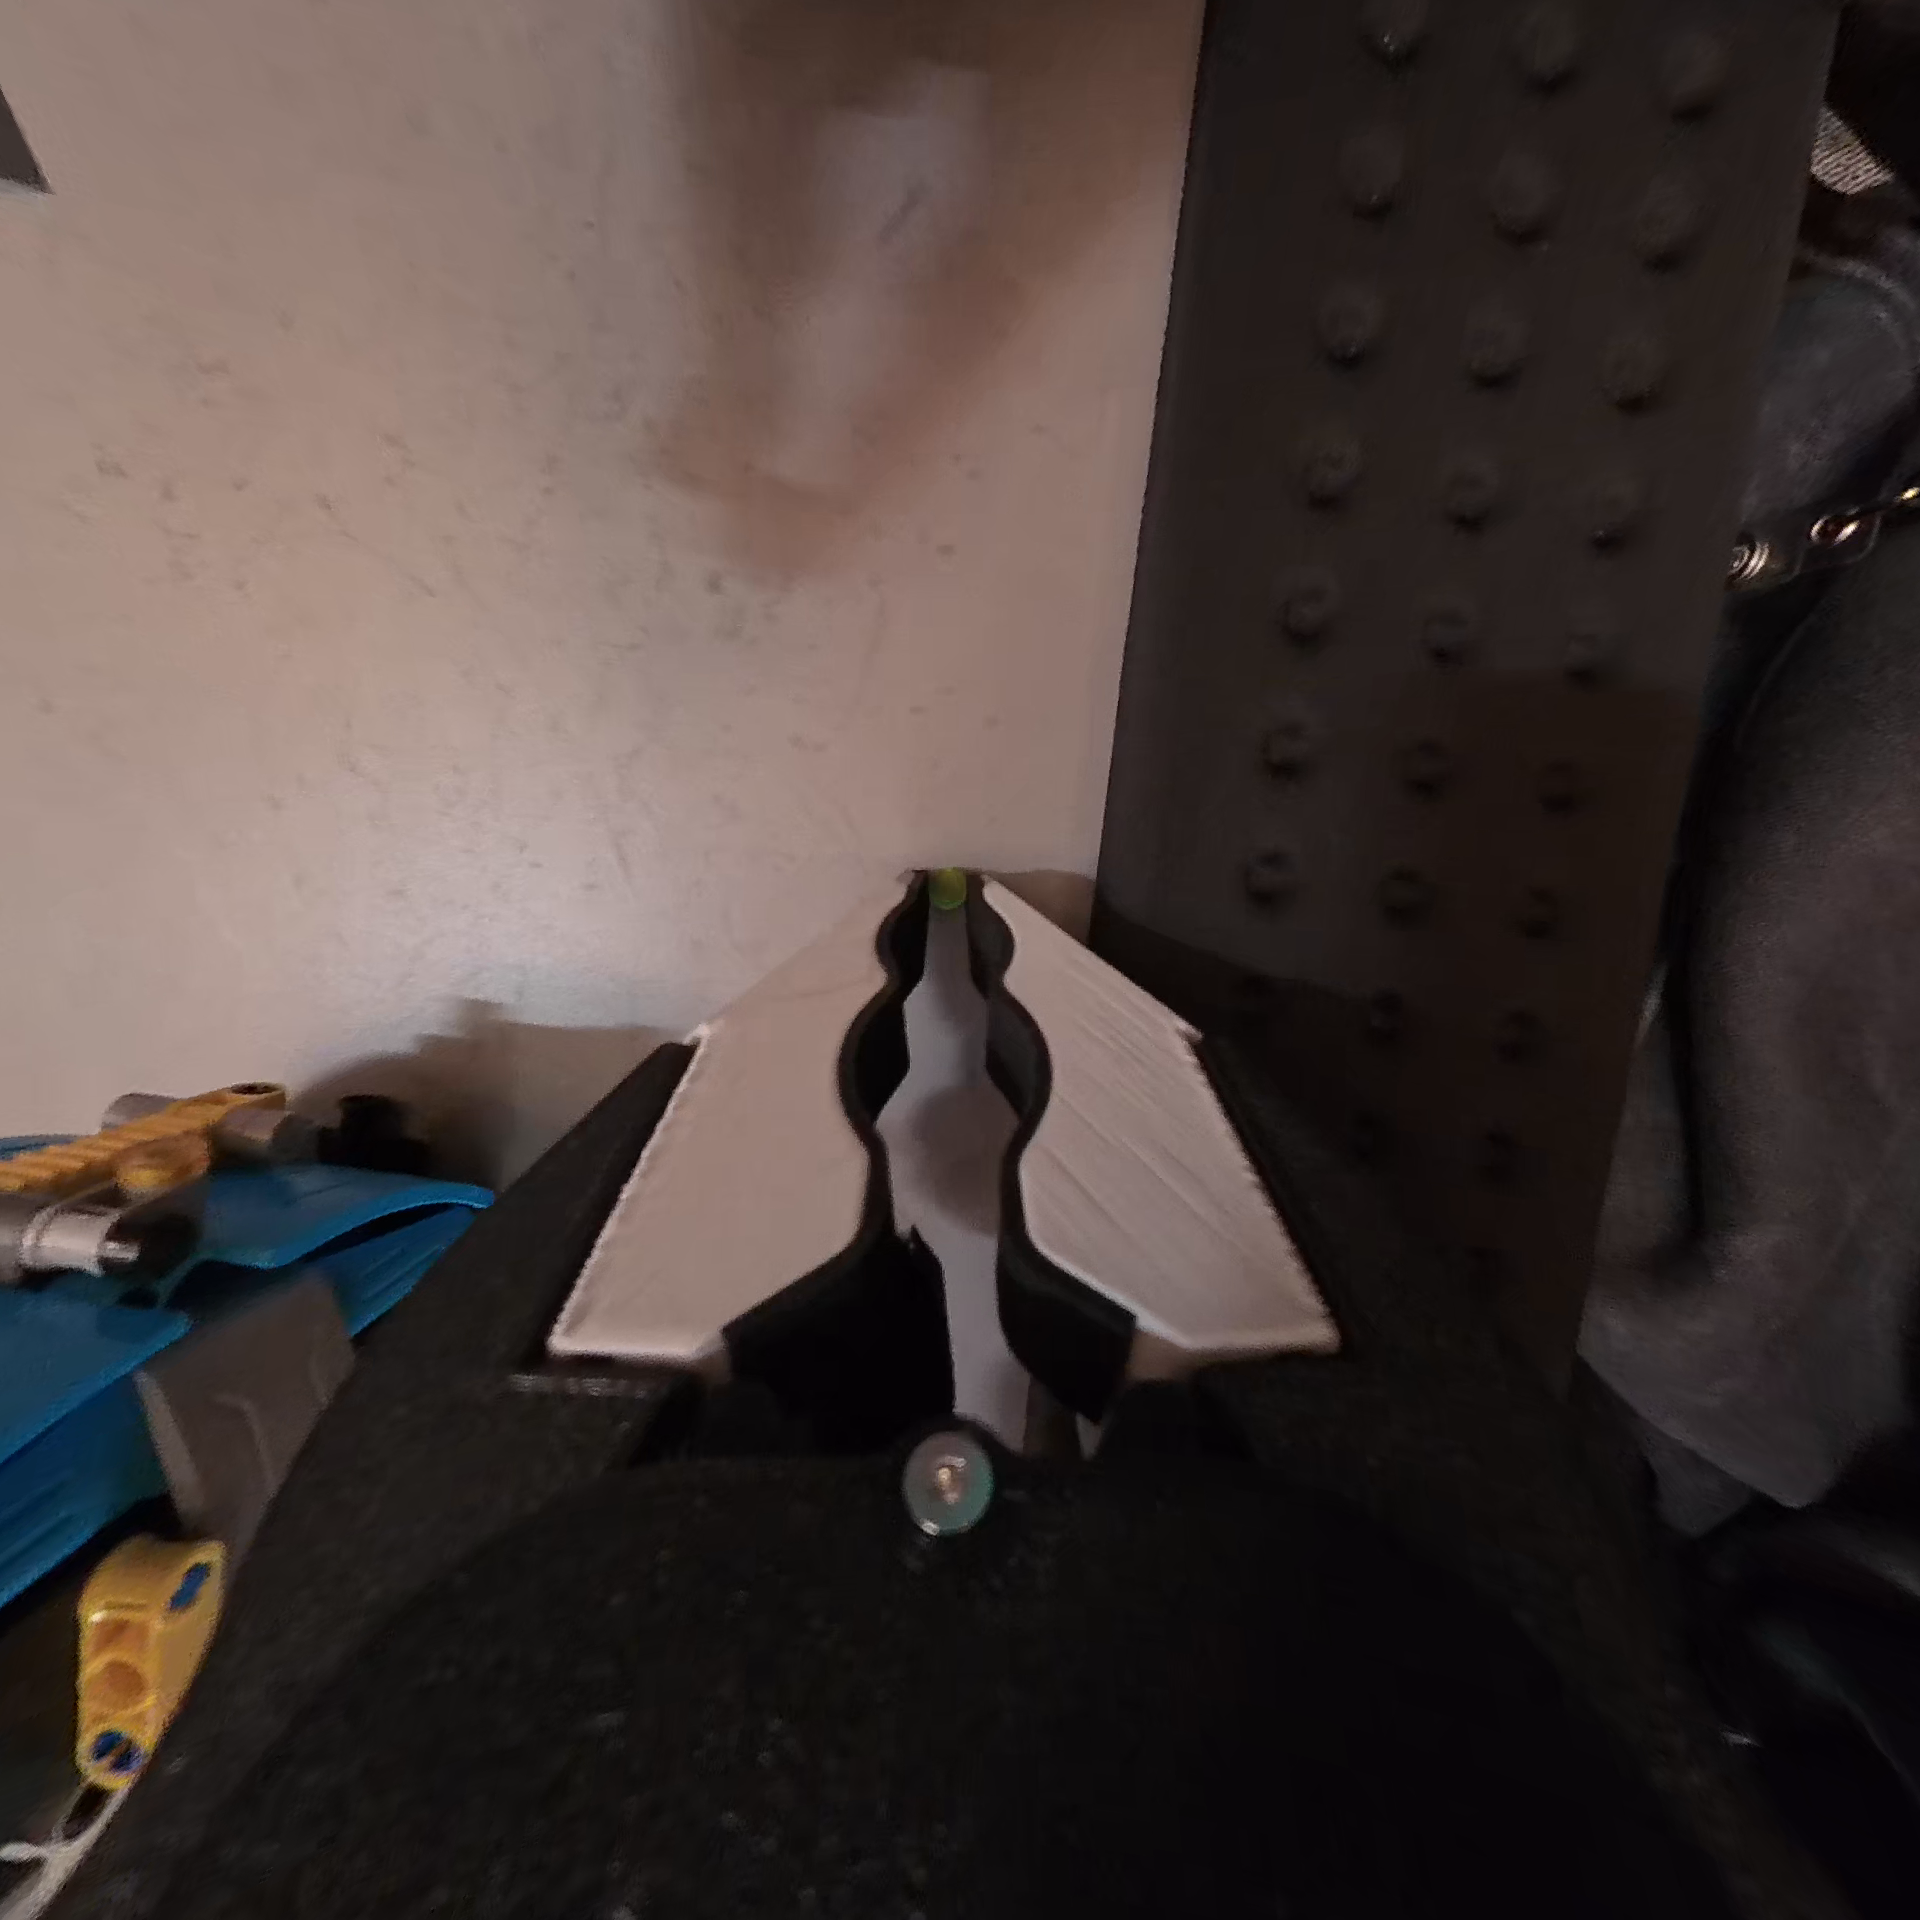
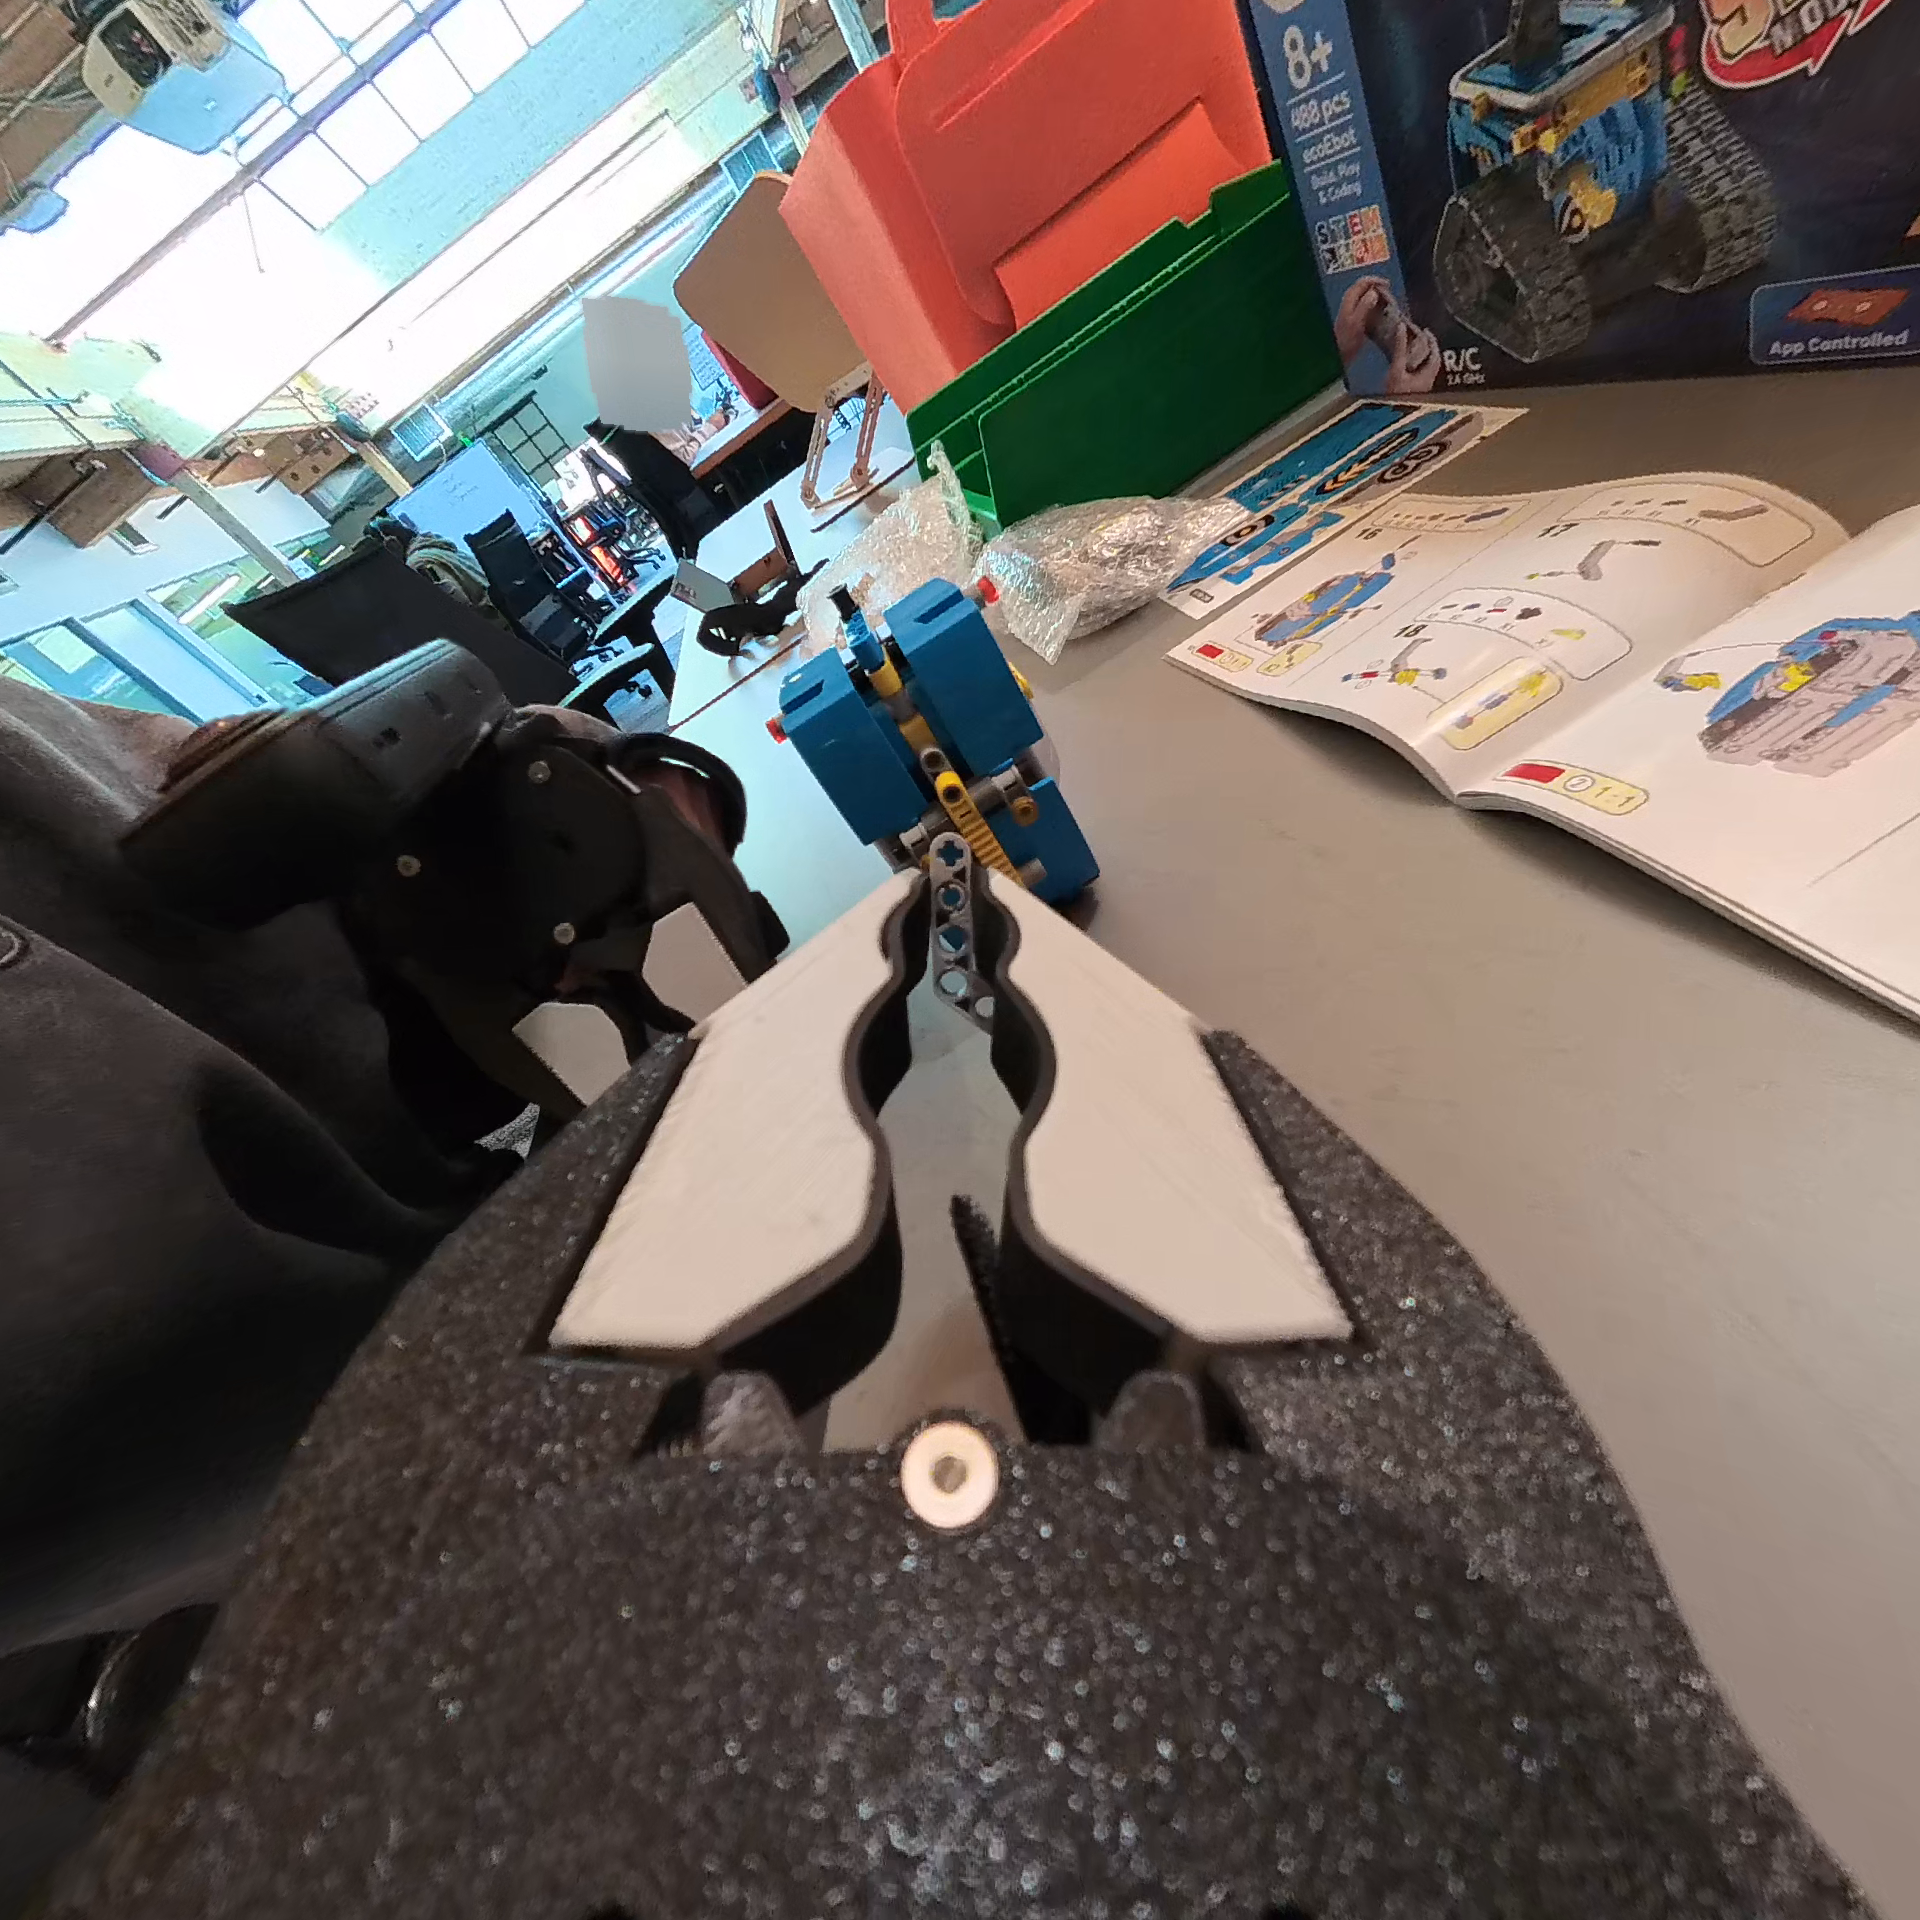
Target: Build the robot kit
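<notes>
Right tool [image 2: 951, 914] pinches a grey perforated beam [image 2: 954, 925], lengthwise along its fingers.

The beam's free cross-holed end points straight ahead at the blue and yellow brick model [image 2: 925, 738], just short of its yellow toothed bar; the open instruction booklet [image 2: 1558, 665] lies to the right on the grey counter [image 2: 1351, 1039]. The left tool [image 1: 943, 894], nearly shut, nips a small green peg [image 1: 945, 888] over the pale counter [image 1: 416, 623], with blue model parts [image 1: 156, 1299] well to its left.
</notes>
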